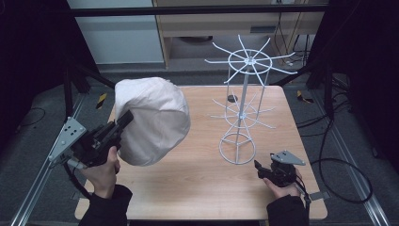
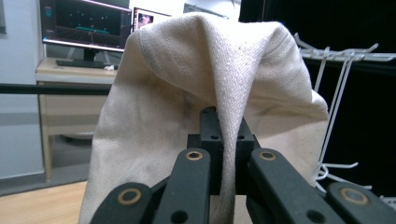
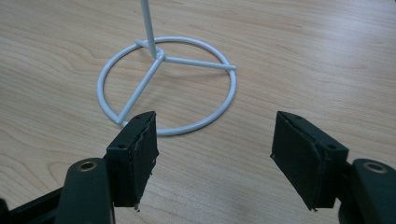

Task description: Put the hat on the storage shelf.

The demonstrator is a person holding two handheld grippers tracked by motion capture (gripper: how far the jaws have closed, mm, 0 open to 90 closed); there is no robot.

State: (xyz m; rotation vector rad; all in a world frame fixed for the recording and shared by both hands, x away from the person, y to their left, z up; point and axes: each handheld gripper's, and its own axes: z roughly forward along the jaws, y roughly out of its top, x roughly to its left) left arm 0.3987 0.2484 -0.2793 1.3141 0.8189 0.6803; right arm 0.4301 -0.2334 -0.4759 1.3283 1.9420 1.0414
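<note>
in the high view the left gripper [image 1: 123, 118] sits at about nine o'clock on the wooden table [image 1: 202, 188], lifted above the surface, and it pinches a fold of a cream cloth bag [image 1: 153, 120] that hangs from it and billows out toward the table's centre. the left gripper view looks along that gripper [image 2: 224, 135], where its two black jaws are pressed together on a ridge of the cloth bag [image 2: 187, 79], whose fabric drapes down on both sides of them. behind the cloth at about two o'clock in that view stand the white arms of a wire rack [image 2: 336, 60]. in the high view the wire rack [image 1: 244, 84] stands upright on the table at roughly one o'clock from the centre, with two tiers of spokes on a thin pole and a ring base. the right gripper [image 1: 259, 168] lies low at about five o'clock, just beside that ring base. in the right gripper view its jaws [image 3: 215, 158] are spread wide with nothing between them but bare table [image 3: 303, 56], and the ring base of the wire rack [image 3: 166, 84] lies just ahead at twelve o'clock.
</note>
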